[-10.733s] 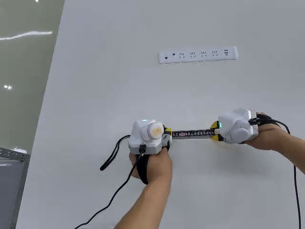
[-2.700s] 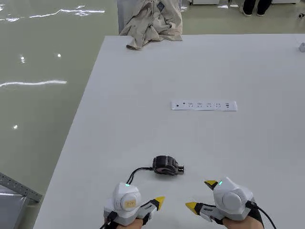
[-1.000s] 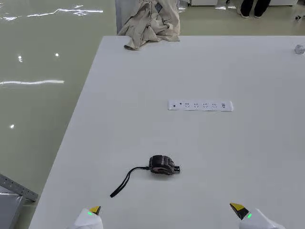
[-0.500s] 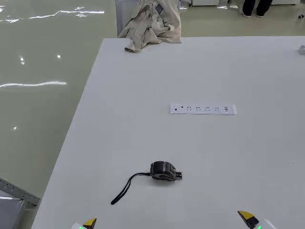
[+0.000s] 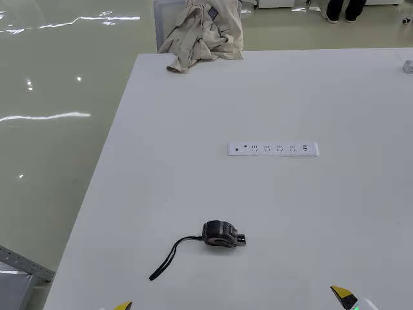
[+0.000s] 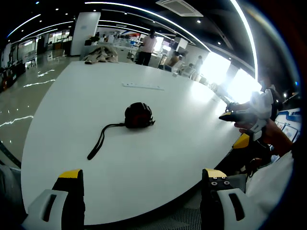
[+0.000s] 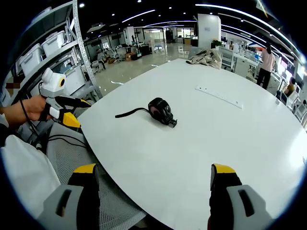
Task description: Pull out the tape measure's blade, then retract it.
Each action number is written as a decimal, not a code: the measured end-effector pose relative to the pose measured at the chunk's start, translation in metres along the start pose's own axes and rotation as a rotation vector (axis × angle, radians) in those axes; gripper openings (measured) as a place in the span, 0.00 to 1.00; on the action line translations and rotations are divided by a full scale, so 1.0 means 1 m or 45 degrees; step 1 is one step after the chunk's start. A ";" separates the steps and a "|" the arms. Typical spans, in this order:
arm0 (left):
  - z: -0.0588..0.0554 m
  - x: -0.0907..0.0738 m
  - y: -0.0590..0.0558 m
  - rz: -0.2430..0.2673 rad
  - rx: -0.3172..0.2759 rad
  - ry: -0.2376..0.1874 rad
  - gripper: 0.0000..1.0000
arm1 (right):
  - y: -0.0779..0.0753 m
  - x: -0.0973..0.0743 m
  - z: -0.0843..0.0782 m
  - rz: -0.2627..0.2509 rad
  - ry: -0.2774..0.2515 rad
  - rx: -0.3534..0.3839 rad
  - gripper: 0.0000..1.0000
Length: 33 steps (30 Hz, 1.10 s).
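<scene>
Black and dark grey, the tape measure (image 5: pixel 221 233) lies on its side on the white table (image 5: pixel 193 116), a little in from the near edge, with its end hook (image 5: pixel 241 239) tight against the mouth of the case. Its black strap (image 5: pixel 169 255) trails off the other side of the case and curls toward the near edge.

Both tongs are drawn back to that near edge, well apart from the tape measure and from each other, with the tape measure ahead of the space between them. The left tongs (image 6: pixel 142 175) are spread wide and hold nothing; in the left gripper view the tape measure sits ahead, between the two yellow-tipped jaws. The right tongs (image 7: pixel 154 168) are also spread wide and hold nothing, and the tape measure again lies ahead between the jaws, its hook end turned toward this side.

Farther up the table a white power strip (image 5: pixel 273 149) lies flat, and a crumpled beige cloth (image 5: pixel 203 29) rests at the far edge.
</scene>
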<state>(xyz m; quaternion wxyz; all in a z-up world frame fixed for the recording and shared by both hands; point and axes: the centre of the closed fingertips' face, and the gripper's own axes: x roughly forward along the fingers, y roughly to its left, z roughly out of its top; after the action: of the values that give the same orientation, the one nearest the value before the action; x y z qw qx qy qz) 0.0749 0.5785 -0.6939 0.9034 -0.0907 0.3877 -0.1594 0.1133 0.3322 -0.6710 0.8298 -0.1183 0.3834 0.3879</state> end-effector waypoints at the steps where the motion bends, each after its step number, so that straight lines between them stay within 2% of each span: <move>1: 0.000 0.000 0.001 0.004 0.003 0.001 1.00 | 0.000 0.000 -0.001 0.001 0.001 0.005 1.00; 7: 0.000 -0.003 0.004 0.018 0.003 -0.001 1.00 | 0.002 -0.001 -0.003 0.002 0.015 0.011 0.99; 11: -0.001 -0.003 0.004 0.016 0.003 0.002 1.00 | 0.001 -0.001 -0.001 -0.008 0.001 0.020 0.99; 33: 0.001 -0.001 0.003 0.014 0.003 0.010 1.00 | 0.004 0.000 -0.010 0.005 0.029 0.014 0.98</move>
<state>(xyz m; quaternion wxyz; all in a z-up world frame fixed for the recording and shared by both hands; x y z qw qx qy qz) 0.0759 0.5812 -0.6936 0.9028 -0.0870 0.3915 -0.1553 0.1056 0.3300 -0.6773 0.8253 -0.1174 0.3950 0.3861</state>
